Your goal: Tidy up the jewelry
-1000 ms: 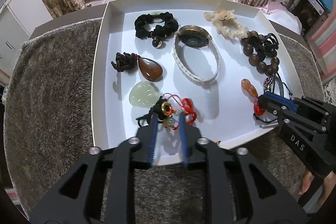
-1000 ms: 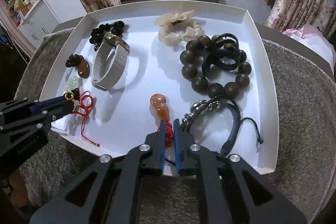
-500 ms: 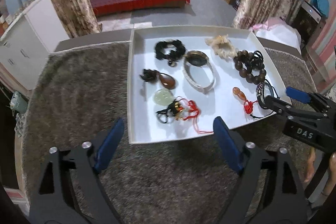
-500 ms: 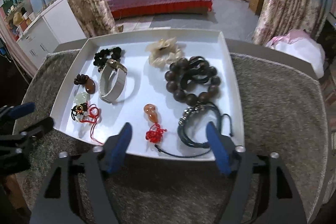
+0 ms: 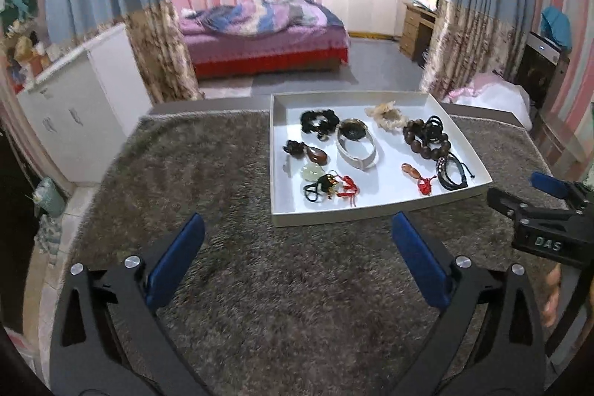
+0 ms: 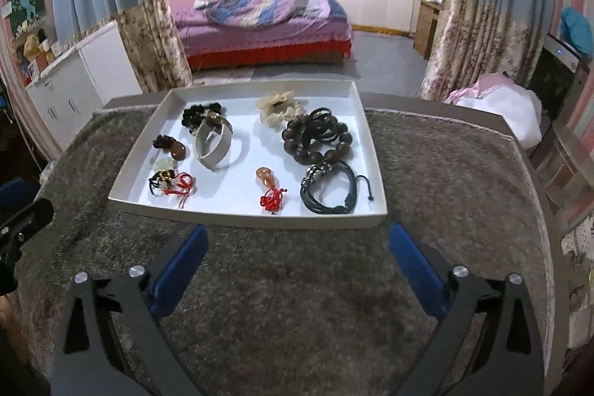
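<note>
Both grippers hang with nothing in them over a carpeted counter (image 6: 427, 173), short of the white jewelry tray (image 6: 237, 218).

The left gripper (image 5: 297, 258) and right gripper (image 6: 297, 266) have their blue-padded jaws opening wide with nothing between them, and the tray lies ahead of both, apart from the fingertips. In the tray: a black scrunchie (image 6: 200, 112), a white-strapped watch (image 6: 215, 145), a cream scrunchie (image 6: 280, 106), a dark wooden bead bracelet (image 6: 315, 141) with black hair ties on it, a brown teardrop pendant (image 6: 174, 149), a pale jade pendant (image 6: 165, 165), a red-corded charm (image 6: 174, 183), an orange gourd pendant (image 6: 264, 176) with a red knot, and a black cord bracelet (image 6: 328, 190) nearest the right gripper.
</note>
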Motion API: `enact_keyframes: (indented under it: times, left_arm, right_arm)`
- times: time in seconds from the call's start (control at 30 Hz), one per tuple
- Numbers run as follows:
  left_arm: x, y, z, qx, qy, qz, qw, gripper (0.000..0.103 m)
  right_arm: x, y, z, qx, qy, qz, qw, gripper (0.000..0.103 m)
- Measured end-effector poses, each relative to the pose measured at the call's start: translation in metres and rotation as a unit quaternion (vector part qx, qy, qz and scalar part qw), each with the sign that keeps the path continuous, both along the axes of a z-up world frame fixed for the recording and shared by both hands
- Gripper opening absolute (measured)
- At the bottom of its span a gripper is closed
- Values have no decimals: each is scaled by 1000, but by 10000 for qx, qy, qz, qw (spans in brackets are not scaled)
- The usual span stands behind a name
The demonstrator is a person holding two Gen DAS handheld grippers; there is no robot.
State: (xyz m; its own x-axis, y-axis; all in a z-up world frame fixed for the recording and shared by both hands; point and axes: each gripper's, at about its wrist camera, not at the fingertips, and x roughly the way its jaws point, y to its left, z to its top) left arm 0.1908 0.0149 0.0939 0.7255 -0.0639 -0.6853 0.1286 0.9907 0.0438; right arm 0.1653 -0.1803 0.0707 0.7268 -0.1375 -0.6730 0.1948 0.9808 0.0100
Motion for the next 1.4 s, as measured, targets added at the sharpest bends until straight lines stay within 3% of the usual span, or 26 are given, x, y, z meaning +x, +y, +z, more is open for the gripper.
enact_keyframes:
  times: [0.23,0.63,0.93,1.4]
  left_arm:
    - [-40,5,-6,-166,-107,119,9997,100]
    - [-80,5,-15,-53,-249,194,9995,100]
    - [-92,4,-3,-43,-464,244,9986,100]
    - [-95,6,0,-69,-488,293,9984,100]
  right_arm:
    - [-45,8,1,46,-307,-94,9995,99]
    - [-98,13,-6,-163,-527,-412,9976,99]
    - [-109,18,3,-423,-724,-508,9952,99]
    - [-110,19,5,-416,-734,-517,9951,99]
